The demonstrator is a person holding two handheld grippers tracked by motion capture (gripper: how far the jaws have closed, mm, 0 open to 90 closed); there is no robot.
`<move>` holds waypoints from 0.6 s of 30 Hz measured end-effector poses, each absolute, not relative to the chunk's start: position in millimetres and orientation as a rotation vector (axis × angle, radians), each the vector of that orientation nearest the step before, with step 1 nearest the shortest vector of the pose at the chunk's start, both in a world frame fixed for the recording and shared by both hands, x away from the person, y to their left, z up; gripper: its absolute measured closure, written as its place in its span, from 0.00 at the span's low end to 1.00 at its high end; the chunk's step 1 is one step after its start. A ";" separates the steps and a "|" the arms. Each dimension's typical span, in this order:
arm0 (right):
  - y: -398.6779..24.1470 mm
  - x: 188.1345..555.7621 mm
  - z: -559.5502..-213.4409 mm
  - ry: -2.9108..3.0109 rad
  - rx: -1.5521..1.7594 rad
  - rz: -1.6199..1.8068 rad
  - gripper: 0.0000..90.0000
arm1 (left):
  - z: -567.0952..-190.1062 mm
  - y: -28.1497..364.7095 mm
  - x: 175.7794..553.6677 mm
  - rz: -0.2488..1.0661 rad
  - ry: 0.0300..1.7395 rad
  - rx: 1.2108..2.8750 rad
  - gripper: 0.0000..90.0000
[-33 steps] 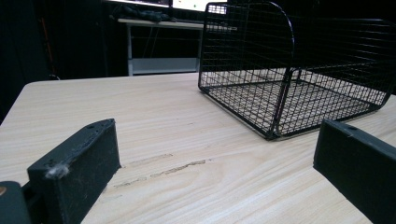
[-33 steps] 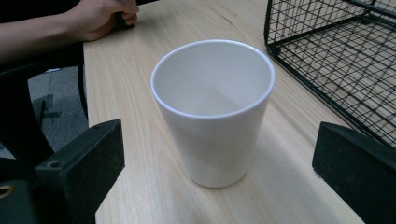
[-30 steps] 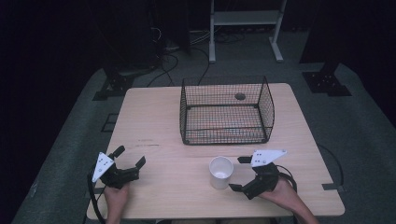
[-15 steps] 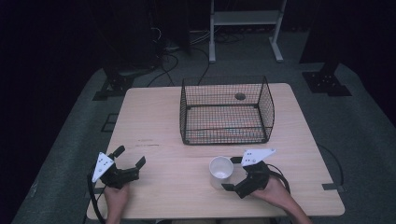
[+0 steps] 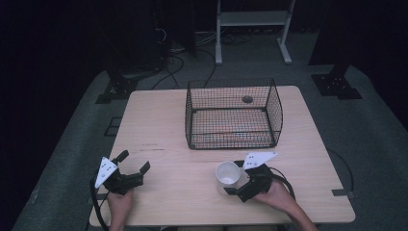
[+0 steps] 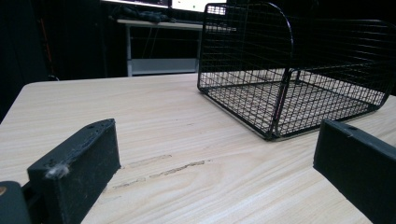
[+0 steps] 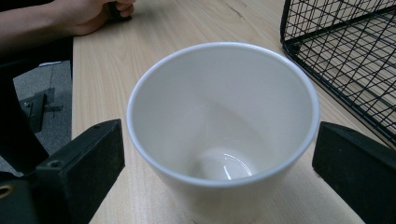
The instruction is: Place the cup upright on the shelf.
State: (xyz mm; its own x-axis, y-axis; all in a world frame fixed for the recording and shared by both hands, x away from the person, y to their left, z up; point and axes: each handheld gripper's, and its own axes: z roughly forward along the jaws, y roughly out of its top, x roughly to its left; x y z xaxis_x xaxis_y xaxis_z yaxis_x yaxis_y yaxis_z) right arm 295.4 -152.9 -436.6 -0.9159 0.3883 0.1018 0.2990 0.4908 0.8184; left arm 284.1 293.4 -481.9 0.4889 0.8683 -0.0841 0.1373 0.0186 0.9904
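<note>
- High view: the right gripper [image 5: 240, 182] has advanced leftward since a second ago — the white cup [image 5: 227, 173] now sits between its jaws.
- Left gripper view: left gripper [image 6: 215, 168] wide open, empty, wire basket [image 6: 299, 84] ahead.
- Right gripper view: jaws flank the cup, apparently not touching — a grasp looks imminent.

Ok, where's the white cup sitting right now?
In the high view the white cup stands upright near the table's front edge, between the right gripper's open jaws, before the wire basket.
</note>
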 end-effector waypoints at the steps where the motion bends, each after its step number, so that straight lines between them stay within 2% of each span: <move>1: -152.5 295.9 -436.8 2.629 0.607 1.413 0.02 | -481.9 293.4 284.1 0.719 0.930 1.463 0.00; 6: -147.8 297.9 -438.2 2.637 0.601 1.403 0.02 | -481.9 293.3 284.0 0.717 0.930 1.464 0.00; 8: -145.7 298.8 -439.0 2.644 0.589 1.398 0.09 | -481.9 293.3 284.0 0.719 0.930 1.462 0.00; 14: -146.7 300.7 -437.6 2.640 0.577 1.423 0.19 | -481.9 293.6 284.0 0.719 0.930 1.461 0.00; 18: -147.3 299.9 -434.6 2.621 0.574 1.413 0.21 | -481.9 293.6 283.8 0.720 0.930 1.461 0.00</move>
State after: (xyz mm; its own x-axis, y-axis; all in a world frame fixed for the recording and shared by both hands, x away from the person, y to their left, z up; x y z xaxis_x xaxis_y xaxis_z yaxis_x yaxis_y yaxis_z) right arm 299.9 -147.3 -434.6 -0.9226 0.3768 0.0821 0.2757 0.4956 0.8236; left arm 283.8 293.6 -481.9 0.4891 0.8682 -0.0844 0.1362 0.0195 0.9905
